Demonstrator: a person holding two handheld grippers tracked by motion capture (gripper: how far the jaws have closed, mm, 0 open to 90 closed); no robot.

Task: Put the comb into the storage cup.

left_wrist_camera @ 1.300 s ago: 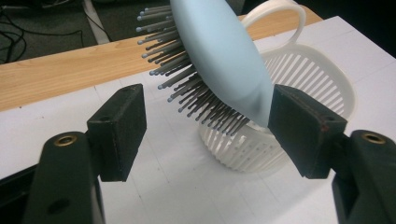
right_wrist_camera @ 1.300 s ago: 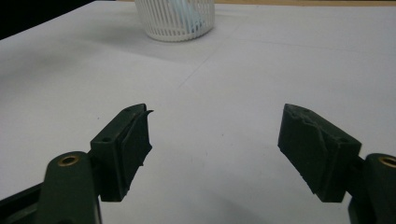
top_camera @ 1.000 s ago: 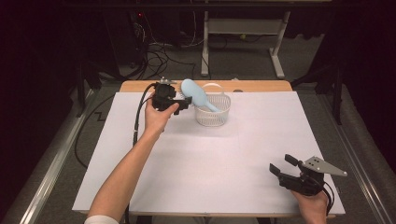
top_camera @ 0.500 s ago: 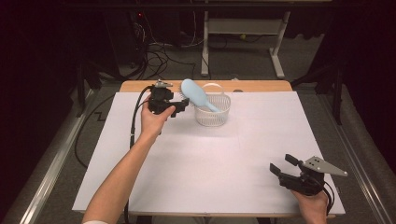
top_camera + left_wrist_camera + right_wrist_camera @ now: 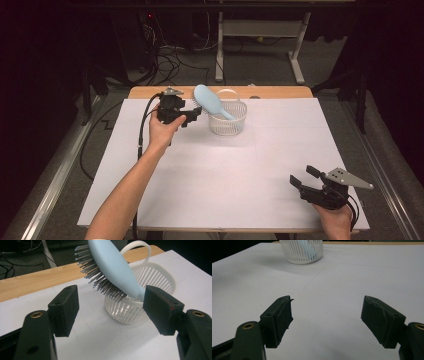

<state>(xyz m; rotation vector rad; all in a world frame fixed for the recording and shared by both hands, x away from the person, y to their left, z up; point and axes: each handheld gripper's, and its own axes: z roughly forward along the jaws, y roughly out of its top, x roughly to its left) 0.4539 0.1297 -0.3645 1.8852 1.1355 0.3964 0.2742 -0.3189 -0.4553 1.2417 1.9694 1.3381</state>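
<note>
- One light-blue hairbrush stands handle-down in the white basket, upper centre of the high view, its head leaning out over the rim toward the upper left, bristles facing down.
- My left gripper sits just left of the basket, jaws released with nothing between them; in the left gripper view the hairbrush hangs beyond the open pads, untouched.
- To finish well, I judge I should back the left gripper straight away from the bristles, low and slow, so a jaw doesn't clip the head and tip the light basket.
- My right gripper waits at lower right, jaws apart and empty over the white table.
</note>
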